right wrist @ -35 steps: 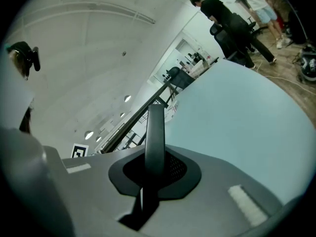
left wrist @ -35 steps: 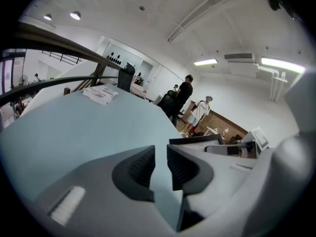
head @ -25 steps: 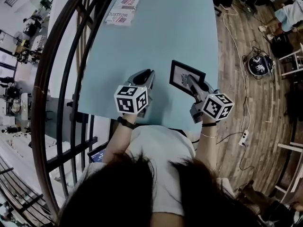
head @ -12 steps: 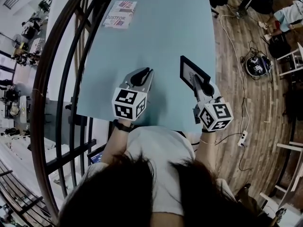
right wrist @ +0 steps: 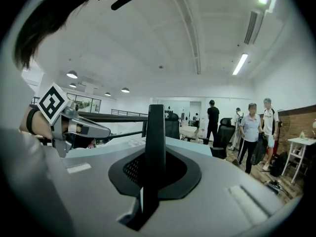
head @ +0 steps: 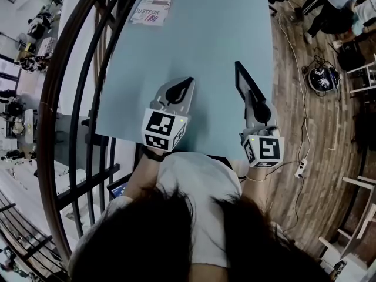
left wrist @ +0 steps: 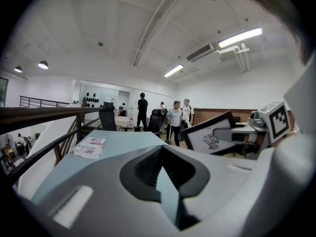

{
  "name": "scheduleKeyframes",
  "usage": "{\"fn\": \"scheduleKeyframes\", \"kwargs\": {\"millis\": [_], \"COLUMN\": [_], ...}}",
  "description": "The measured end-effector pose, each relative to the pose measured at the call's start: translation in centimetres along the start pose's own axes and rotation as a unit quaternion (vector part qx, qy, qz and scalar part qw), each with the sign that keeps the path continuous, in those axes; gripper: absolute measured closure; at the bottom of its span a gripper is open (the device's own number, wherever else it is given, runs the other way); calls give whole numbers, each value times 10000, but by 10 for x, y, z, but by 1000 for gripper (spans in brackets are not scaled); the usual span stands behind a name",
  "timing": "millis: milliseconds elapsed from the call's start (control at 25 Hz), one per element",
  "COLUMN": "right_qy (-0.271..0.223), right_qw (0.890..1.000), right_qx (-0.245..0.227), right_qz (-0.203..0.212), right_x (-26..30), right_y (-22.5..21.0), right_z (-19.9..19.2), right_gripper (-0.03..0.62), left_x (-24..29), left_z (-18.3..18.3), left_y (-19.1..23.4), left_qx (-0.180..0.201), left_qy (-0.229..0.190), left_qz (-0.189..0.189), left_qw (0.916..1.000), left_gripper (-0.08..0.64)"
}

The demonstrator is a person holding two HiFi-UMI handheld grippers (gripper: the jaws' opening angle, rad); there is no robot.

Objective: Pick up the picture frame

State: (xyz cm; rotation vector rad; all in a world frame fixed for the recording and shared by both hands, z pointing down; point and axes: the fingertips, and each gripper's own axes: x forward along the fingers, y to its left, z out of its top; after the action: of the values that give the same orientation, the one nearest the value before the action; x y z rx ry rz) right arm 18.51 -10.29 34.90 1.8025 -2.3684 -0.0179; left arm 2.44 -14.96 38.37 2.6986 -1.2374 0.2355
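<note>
Left tool point(head: 187, 82): grey, jaws together, nothing held, poised over near part of light-blue counter point(head: 205, 40). Right tool point(head: 250, 94): jaws clamped narrow on thin black rectangular picture frame point(head: 242, 77). Frame held on edge over counter's right side, white picture faced toward left tool. White printed booklet point(head: 151, 7) seen at far left corner, well apart.

L tongs point(head: 187, 82) shut, R tongs point(head: 251, 96) clamped — level

Pale blue table point(head: 200, 40) bears one printed box point(head: 153, 7).
</note>
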Motion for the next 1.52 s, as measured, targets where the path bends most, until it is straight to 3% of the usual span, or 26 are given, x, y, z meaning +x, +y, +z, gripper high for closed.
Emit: {"fn": "scheduleKeyframes", "kwargs": {"millis": [600,1520], "right_qy": [75,34], "right_qw": [9999,9997], "right_qx": [130,142], "right_qz": [9,-172], "right_x": [1,6], "right_y": [10,4], "right_z": [-11,-8], "right_gripper": [578,578], "left_x": [-4,-4], "left_z": [-13,-7], "left_y": [5,17], "left_qx": [-30,-37], "left_qy": [165,96], "left_qz": [-66,-6], "left_qw": [9998,9999], "left_gripper": [503,502]}}
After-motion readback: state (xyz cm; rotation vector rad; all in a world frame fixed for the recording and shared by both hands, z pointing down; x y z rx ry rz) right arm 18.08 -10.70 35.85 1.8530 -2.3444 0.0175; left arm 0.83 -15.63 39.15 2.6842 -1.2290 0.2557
